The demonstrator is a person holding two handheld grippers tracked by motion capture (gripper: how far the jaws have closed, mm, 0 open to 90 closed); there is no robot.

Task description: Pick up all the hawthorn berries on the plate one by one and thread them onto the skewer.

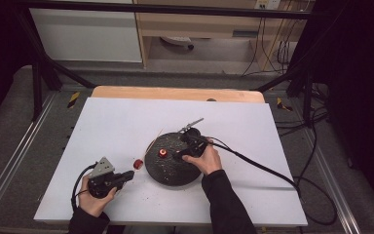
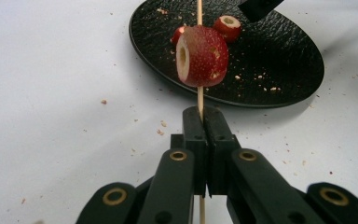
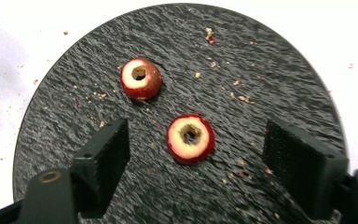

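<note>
1. My left gripper [image 2: 204,122] was clenched on the thin wooden skewer [image 2: 199,95], one cored red fruit [image 2: 202,56] already threaded on it, held just off the near rim of the black plate [image 2: 279,70].
2. My right gripper [image 3: 196,154] hung over the plate with its jaws apart, straddling the nearer fruit [image 3: 190,138] without touching it; a second fruit [image 3: 140,78] lay just beyond.
3. I judged the pads should meet the nearer fruit's red sides, leaving the cored hole clear.
4. I meant to squeeze gently, since the soft flesh could crush.
5. Keeping the skewer steady would make lining up the hole easier.
</note>
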